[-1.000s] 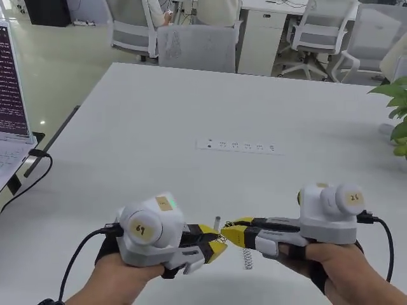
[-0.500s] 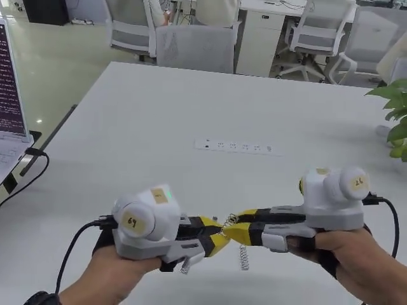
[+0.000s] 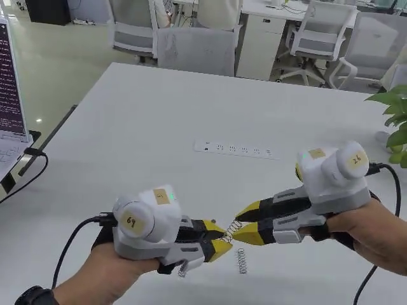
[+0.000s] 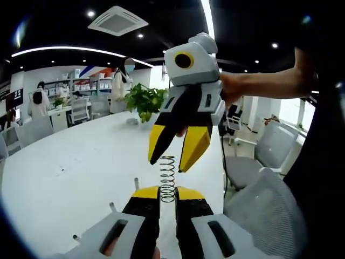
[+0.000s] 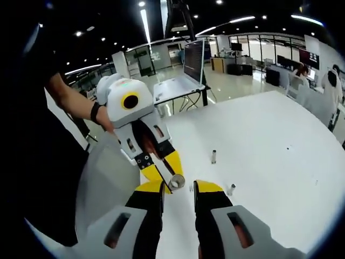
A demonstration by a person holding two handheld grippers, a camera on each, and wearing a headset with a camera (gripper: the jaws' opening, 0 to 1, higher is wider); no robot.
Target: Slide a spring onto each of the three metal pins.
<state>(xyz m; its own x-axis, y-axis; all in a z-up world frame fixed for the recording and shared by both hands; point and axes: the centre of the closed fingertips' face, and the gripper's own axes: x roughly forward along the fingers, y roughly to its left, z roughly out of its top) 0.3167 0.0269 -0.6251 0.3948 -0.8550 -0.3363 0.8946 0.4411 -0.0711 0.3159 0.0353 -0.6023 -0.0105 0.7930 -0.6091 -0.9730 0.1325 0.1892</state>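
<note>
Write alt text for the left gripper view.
The left hand-held gripper pinches a spring between its jaws; the right hand-held gripper points at it from above, jaws open around its top. Metal pins stand on the table.

A round yellow sticker (image 3: pixel 131 222) on the back of the left gripper (image 3: pixel 224 240), near left, bears the handwritten number 69. A second sticker (image 3: pixel 355 161) on the right gripper (image 3: pixel 236 226), near right, reads 24, though its last digit is unsure. A tan tag (image 3: pixel 160 196) atop the left gripper and the laptop screen (image 3: pixel 7 89) at the far left carry writing too small to read.
</note>
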